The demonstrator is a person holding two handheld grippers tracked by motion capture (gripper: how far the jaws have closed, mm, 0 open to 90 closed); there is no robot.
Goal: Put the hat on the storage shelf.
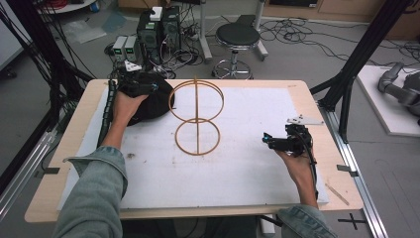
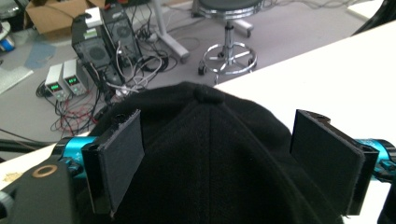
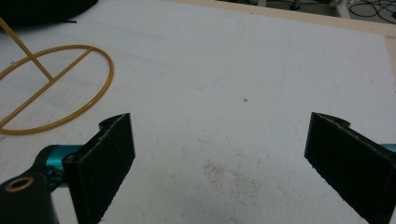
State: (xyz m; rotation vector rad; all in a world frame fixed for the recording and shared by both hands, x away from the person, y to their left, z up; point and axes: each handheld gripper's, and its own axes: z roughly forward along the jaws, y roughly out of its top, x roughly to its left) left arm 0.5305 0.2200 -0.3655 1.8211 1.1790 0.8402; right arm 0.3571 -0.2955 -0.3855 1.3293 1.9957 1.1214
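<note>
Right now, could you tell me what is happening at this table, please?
A person works at a wooden table covered with a white foam sheet, a two-jaw gripper in each hand. The left gripper is open, its jaws on either side of a black fabric cap at the sheet's far left. The right gripper hangs open over bare sheet. Between them stands a yellow wire stand with two rings, untouched.

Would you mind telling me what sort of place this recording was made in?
Most likely a robotics or electronics lab: bench power supplies and desktop computer towers sit on the floor amid loose cables, beside a black aluminium camera frame.
</note>
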